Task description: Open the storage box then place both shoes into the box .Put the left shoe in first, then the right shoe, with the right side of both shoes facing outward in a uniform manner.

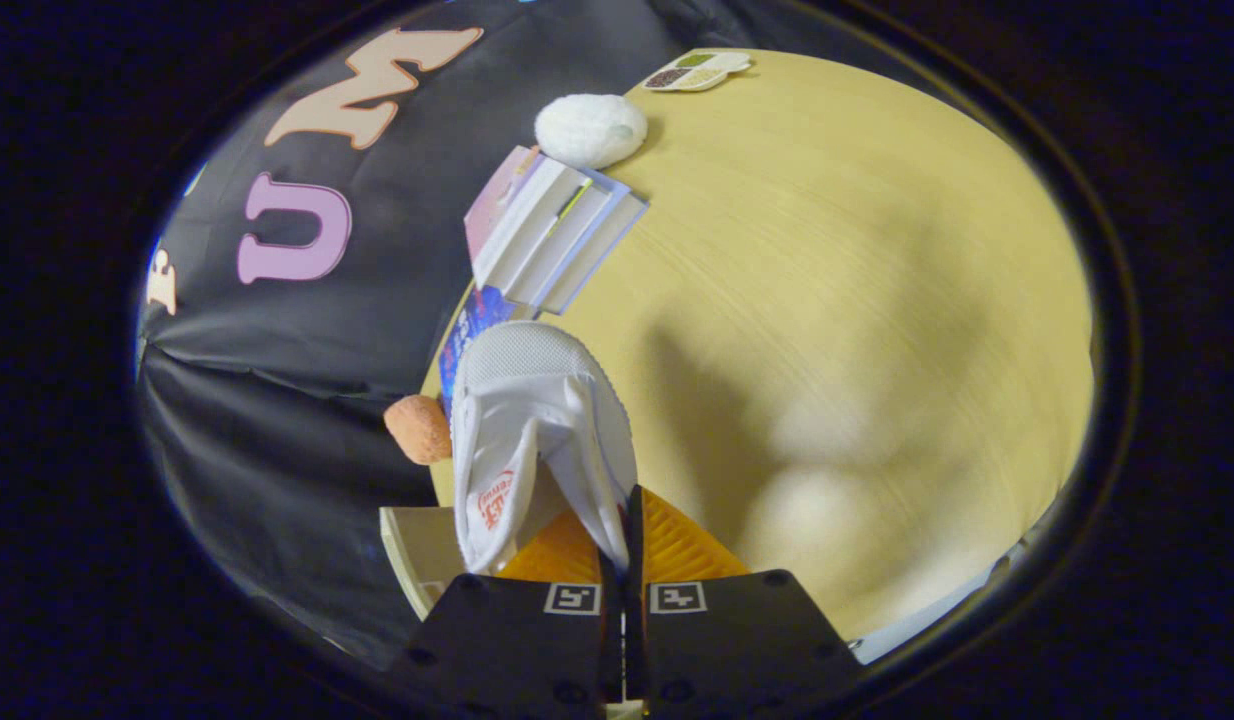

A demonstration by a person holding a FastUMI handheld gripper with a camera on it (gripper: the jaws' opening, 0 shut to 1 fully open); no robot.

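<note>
Your gripper view rides tilted above the pale yellow wooden table (827,300), facing forward along the gripper (622,545), white mesh shoe (537,420) close, lower centre of frame.

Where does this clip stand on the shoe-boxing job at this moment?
In hand: the gripper is shut on a white shoe, pinching its collar, the toe pointing away over the wooden table. Which shoe of the pair it is I cannot tell. A pale piece beside the fingers may belong to the storage box, but that is unclear, so the opening step cannot be confirmed. Left: getting this shoe boxed, and likely the other one.
</note>
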